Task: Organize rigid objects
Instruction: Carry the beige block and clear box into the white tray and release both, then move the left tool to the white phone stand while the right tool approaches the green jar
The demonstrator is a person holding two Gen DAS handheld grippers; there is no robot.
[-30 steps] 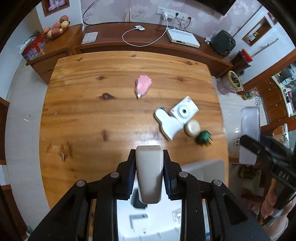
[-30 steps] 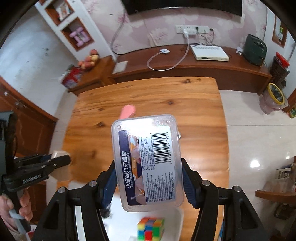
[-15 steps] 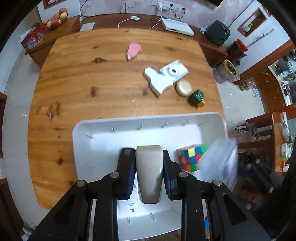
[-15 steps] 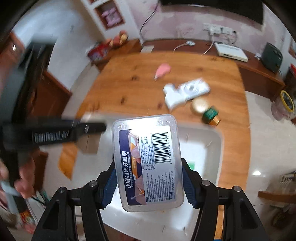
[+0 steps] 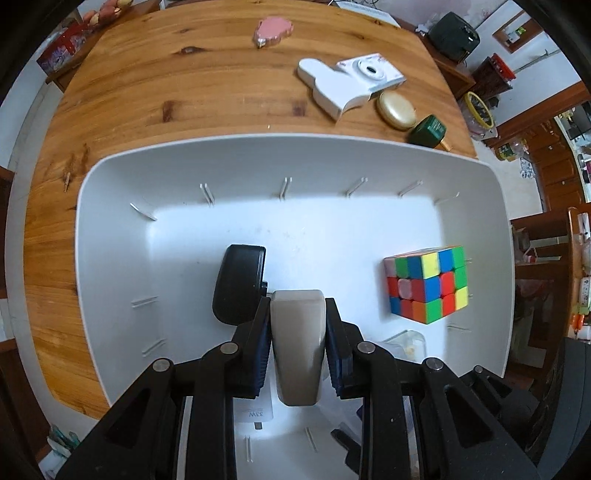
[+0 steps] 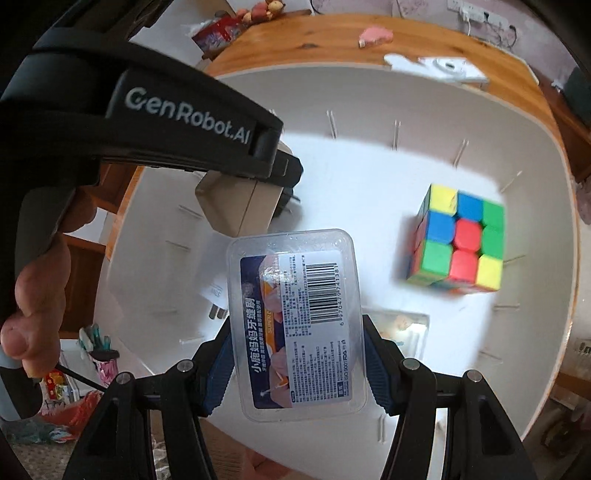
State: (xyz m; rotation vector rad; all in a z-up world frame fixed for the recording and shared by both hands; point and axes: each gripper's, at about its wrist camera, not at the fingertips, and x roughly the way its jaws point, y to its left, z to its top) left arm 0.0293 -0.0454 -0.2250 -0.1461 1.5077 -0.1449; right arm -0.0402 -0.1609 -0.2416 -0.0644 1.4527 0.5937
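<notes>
My left gripper (image 5: 297,332) is shut on a beige block (image 5: 297,343) and holds it over the white bin (image 5: 110,192). My right gripper (image 6: 297,354) is shut on a clear plastic box (image 6: 295,321) with a barcode label, also over the bin (image 6: 535,155). In the bin lie a colour cube (image 5: 426,282), a black object (image 5: 240,284), a white plug (image 5: 255,413) and a small clear case (image 5: 406,345). The right wrist view shows the left gripper (image 6: 266,173) with the beige block (image 6: 232,206), and the cube (image 6: 460,245).
On the wooden table (image 5: 147,92) beyond the bin lie a pink item (image 5: 273,31), a white holder (image 5: 328,86), a white camera (image 5: 371,72), a round gold tin (image 5: 397,109) and a green bottle (image 5: 428,131). Furniture stands to the right.
Both grippers have moved down and back over the white bin, each still holding its object. The bin now fills both views, and the left gripper shows close in the right wrist view.
</notes>
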